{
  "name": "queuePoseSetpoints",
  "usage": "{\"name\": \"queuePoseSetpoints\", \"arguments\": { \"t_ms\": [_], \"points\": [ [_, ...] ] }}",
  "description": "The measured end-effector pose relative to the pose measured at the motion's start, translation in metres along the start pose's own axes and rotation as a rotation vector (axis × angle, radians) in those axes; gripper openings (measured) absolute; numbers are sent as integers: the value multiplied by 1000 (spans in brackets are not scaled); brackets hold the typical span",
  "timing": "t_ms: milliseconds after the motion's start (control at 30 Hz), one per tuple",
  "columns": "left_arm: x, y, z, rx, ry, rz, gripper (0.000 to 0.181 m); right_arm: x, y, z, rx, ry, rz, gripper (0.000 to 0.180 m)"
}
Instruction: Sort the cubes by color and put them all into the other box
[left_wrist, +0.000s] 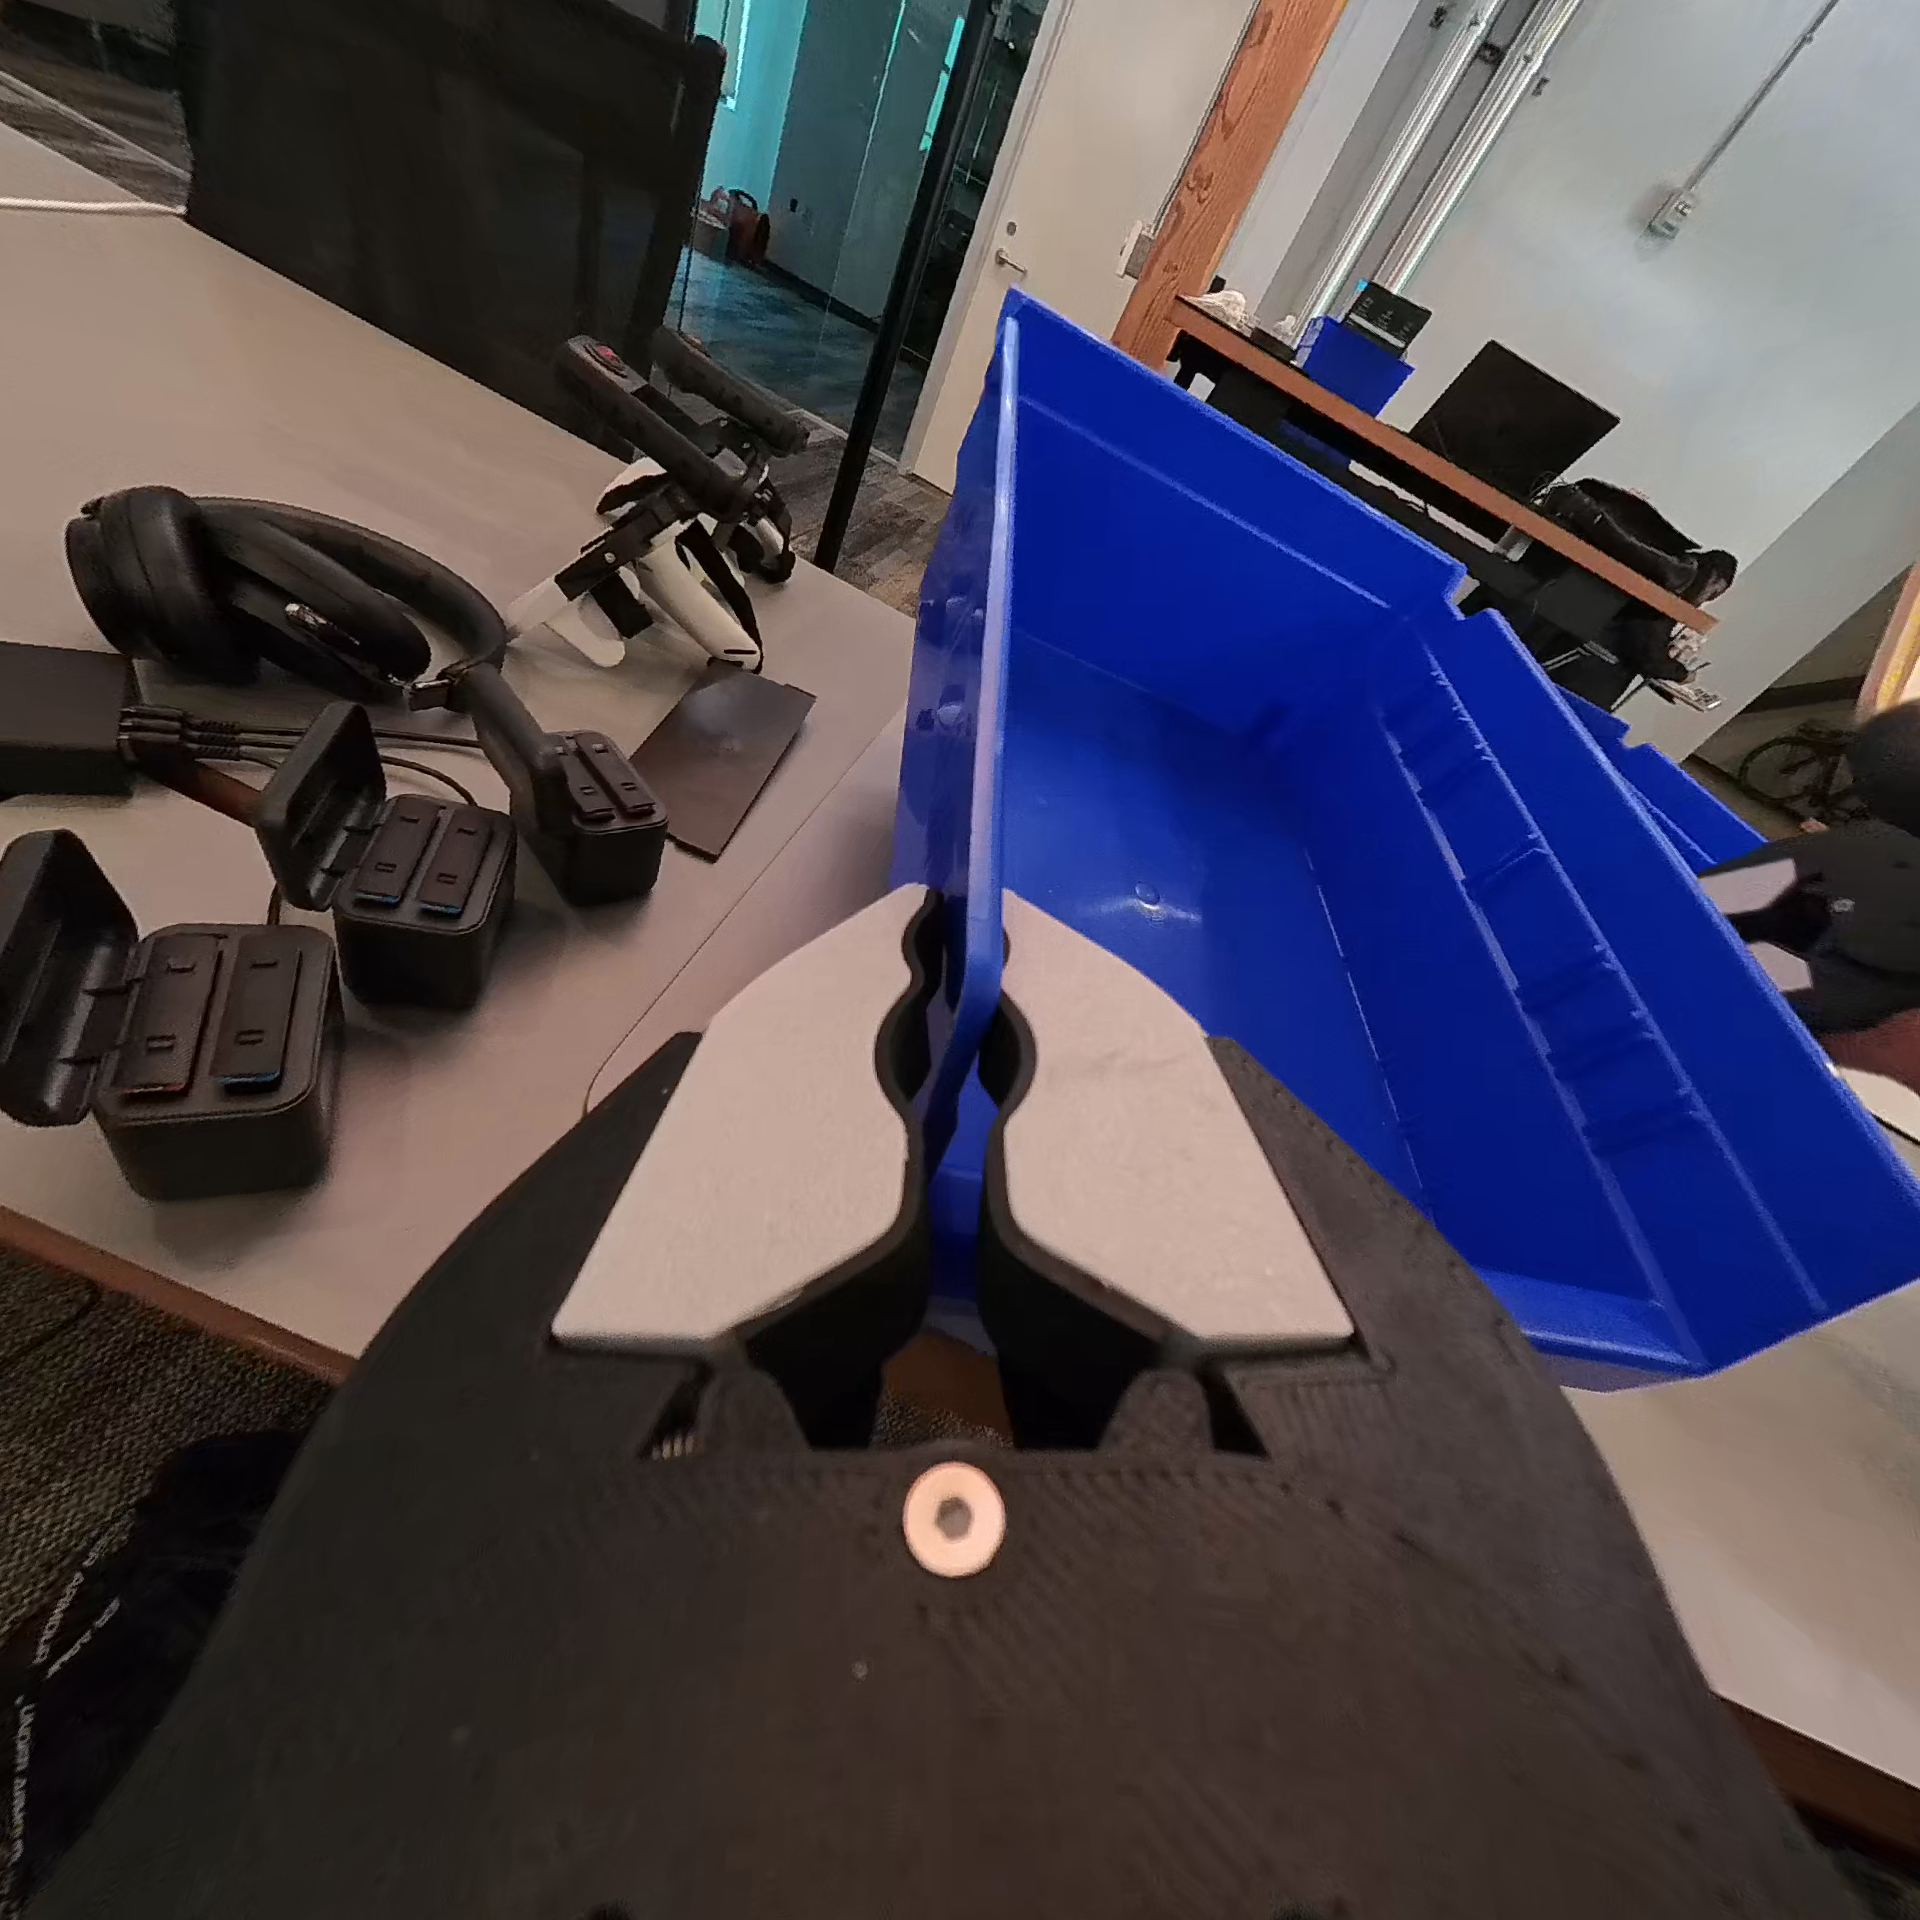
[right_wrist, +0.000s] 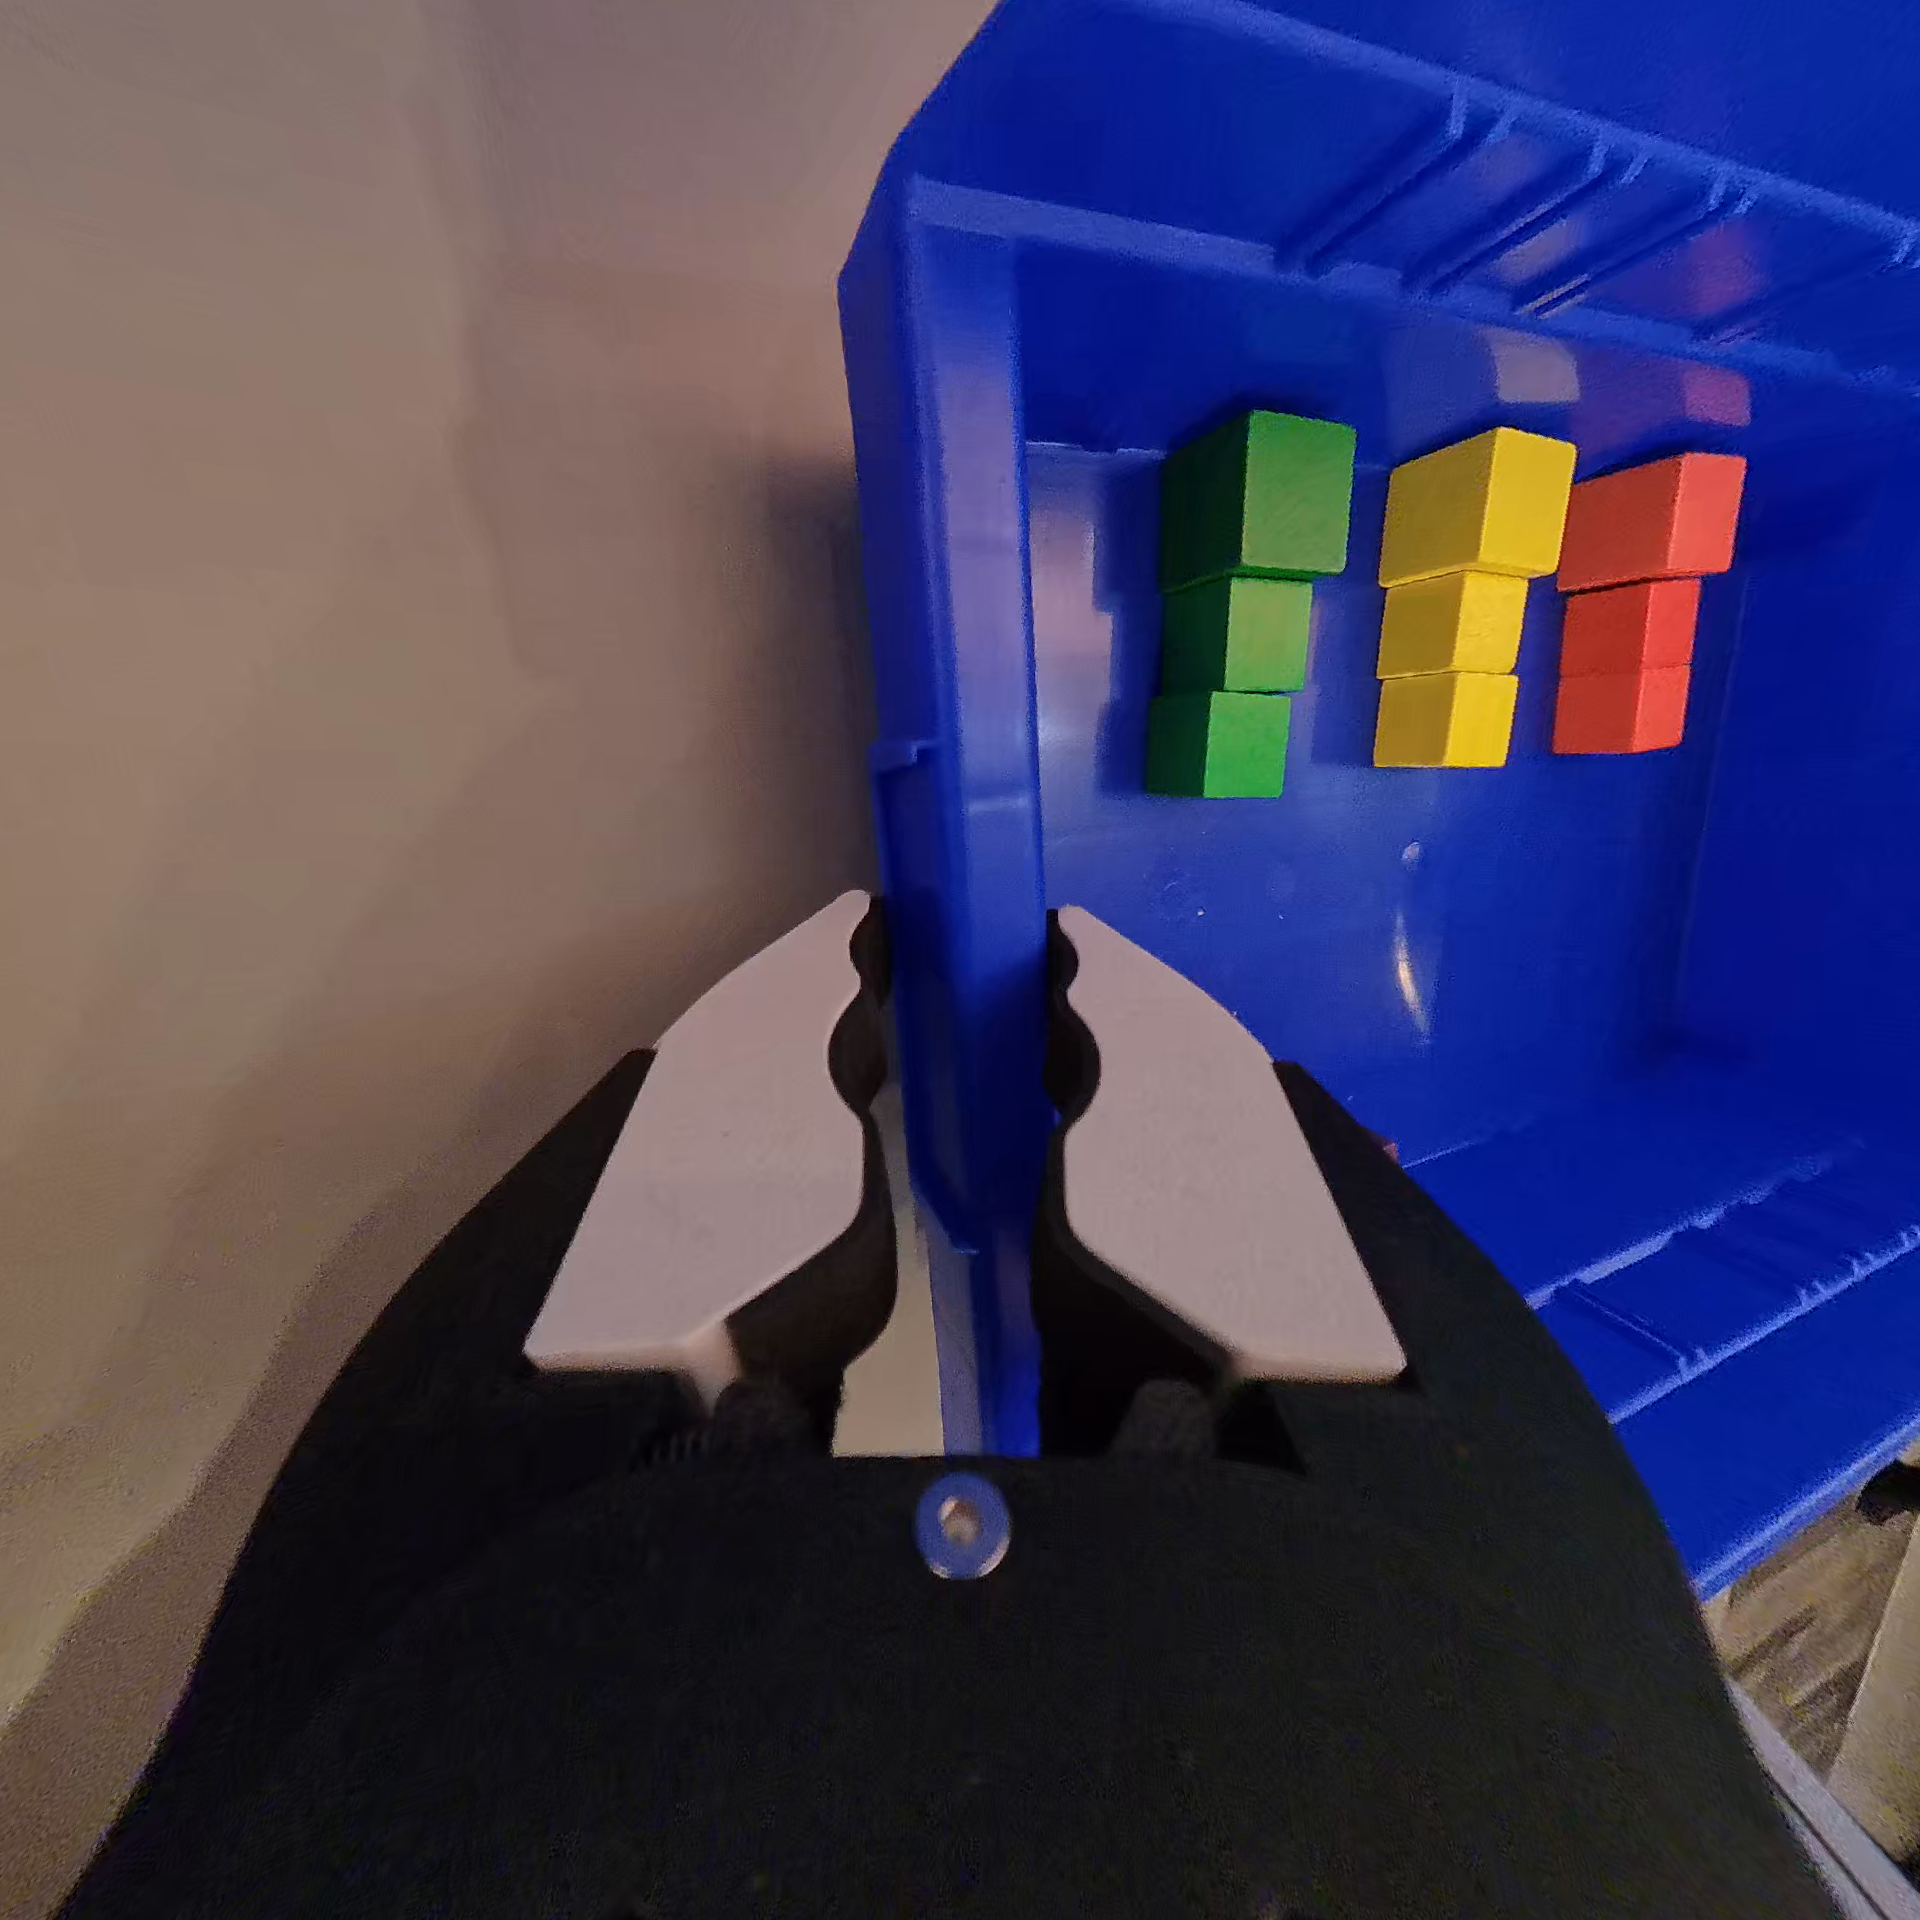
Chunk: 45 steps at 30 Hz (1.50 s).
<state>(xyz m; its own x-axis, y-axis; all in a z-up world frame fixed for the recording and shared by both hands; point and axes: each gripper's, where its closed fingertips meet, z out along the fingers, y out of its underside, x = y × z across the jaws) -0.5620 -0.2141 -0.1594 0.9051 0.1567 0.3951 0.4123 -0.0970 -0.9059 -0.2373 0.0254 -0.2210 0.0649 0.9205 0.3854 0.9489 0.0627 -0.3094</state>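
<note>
In the left wrist view my left gripper (left_wrist: 961, 914) is shut on the near left wall of an empty blue box (left_wrist: 1247, 831), one finger on each side of the wall. A second blue box (left_wrist: 1662, 769) shows just behind it. My right gripper (left_wrist: 1766, 930) shows at the right edge there. In the right wrist view my right gripper (right_wrist: 961, 925) is shut on the side wall of a blue box (right_wrist: 1351, 935). That box holds three green cubes (right_wrist: 1236, 623), three yellow cubes (right_wrist: 1455, 623) and three red cubes (right_wrist: 1631, 623), each colour in its own row.
Left of the boxes on the grey table (left_wrist: 312, 364) lie black headphones (left_wrist: 260, 592), open black battery cases (left_wrist: 208, 1039), white controllers (left_wrist: 675, 582) and a dark flat plate (left_wrist: 727, 758). The table's front edge runs just below my left gripper. A desk with a laptop (left_wrist: 1507, 426) stands far behind. The left gripper's tips are roughly 40 cm from the right gripper's.
</note>
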Motion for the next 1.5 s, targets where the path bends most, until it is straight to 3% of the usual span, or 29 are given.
{"name": "queuePoseSetpoints", "arguments": {
  "t_ms": [733, 833, 1000, 1200, 1500],
  "points": [
    [-1, 0, -10, 11, 4, -15, 3, 62, -29, 39, -37, 39, 80, 28],
    [0, -1, -12, 18, 8, -18, 3, 59, -32, 32, 11, 43, 79, 40],
    [8, -6, -16, 36, 18, -7, 3, 55, -48, -17, 209, 89, 98, 55],
    [34, -11, -20, 50, 59, 45, 4, 10, -69, -99, 551, -36, 177, 55],
    [120, 1, -18, 9, 271, 42, 4, -52, -12, -183, 794, -149, 309, 58]
  ]
}}
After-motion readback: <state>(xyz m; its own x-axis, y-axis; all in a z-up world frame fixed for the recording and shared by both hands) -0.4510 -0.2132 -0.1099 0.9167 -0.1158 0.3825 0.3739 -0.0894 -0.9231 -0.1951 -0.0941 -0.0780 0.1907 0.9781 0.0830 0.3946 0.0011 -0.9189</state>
